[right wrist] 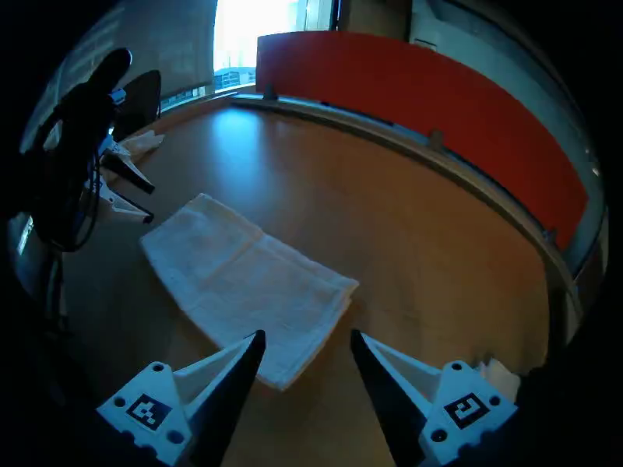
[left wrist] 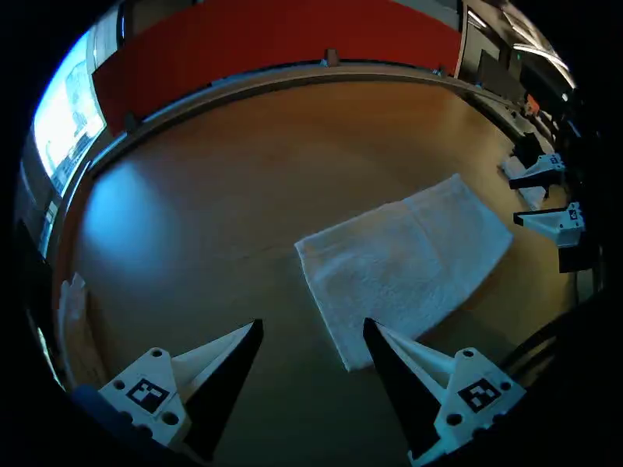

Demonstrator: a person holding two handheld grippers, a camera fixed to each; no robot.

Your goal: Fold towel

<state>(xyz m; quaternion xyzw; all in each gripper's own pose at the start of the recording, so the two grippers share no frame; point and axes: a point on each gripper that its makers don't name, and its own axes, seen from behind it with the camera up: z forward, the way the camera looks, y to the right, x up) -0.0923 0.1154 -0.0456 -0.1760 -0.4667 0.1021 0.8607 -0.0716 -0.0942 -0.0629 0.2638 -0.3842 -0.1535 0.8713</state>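
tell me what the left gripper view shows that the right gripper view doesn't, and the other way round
Left gripper view: glowing ceiling light strips at upper right, and the left gripper up close, open. Right gripper view: dark rounded shapes, likely chair backs, at upper left, and the right gripper up close, open. Shared: the white folded terry towel lying flat on the brown wooden table, the red panel along its far edge, and a bright window.

text: none readable | square coded tags (left wrist: 148, 393) on left hand-held gripper (left wrist: 311, 321): no letters
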